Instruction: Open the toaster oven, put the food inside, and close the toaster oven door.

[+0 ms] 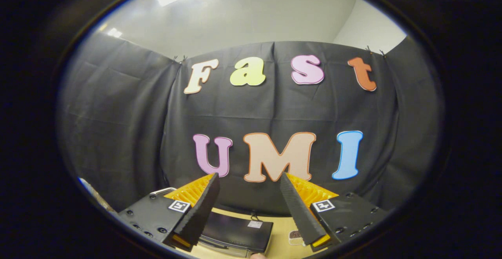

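Found the toaster oven [235, 231] low down between the two fingers and well below them, a dark box standing on the worktop [280, 227] close to its far edge, hard up against the black booth wall [117, 125]. Saw mostly its flat top; could not tell from this angle whether the door was shut, though nothing looked swung out, so judged it not yet opened. Made out a small brown piece of food [295, 236] just beside the oven's right side, on the bare worktop and partly hidden by the right finger; too small to say what kind. Judged it laid there to be within easy reach once the door was down.

Noted the gripper [249, 176] held high, pointing at the wall rather than at the oven, fingers spread wide with nothing between them and touching nothing. Took this for a ready stance above the work, with the first step, the door, not yet begun.

Saw plenty of free air ahead and below for coming down. Reckoned the tight spots to be the wall right behind the oven and the food so near its side: called for a descent toward the oven's front, clear of the food.
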`<state>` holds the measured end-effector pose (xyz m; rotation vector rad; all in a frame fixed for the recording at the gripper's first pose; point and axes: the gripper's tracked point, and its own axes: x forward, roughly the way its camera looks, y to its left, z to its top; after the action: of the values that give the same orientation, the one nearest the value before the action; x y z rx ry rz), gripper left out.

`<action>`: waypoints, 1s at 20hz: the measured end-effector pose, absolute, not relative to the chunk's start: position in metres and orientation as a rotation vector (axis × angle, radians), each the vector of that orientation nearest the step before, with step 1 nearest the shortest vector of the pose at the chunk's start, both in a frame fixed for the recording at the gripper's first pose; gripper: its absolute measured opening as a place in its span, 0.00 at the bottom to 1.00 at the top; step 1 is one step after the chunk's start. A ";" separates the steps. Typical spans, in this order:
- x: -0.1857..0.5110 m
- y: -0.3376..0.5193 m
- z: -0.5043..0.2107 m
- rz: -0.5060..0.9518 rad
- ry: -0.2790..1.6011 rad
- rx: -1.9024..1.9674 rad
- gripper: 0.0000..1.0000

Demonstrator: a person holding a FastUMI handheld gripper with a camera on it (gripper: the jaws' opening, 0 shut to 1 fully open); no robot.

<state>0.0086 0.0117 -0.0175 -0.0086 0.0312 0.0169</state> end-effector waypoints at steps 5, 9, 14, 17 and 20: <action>0.018 0.019 -0.032 0.025 0.054 -0.012 0.97; 0.038 0.032 -0.082 0.033 0.121 -0.017 0.97; 0.051 0.062 -0.207 0.037 0.286 -0.017 0.97; 0.046 0.086 -0.272 0.050 0.382 -0.024 0.97; 0.041 0.103 -0.319 0.051 0.460 -0.031 0.97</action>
<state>0.0414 0.1032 -0.3187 -0.0313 0.4596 0.0511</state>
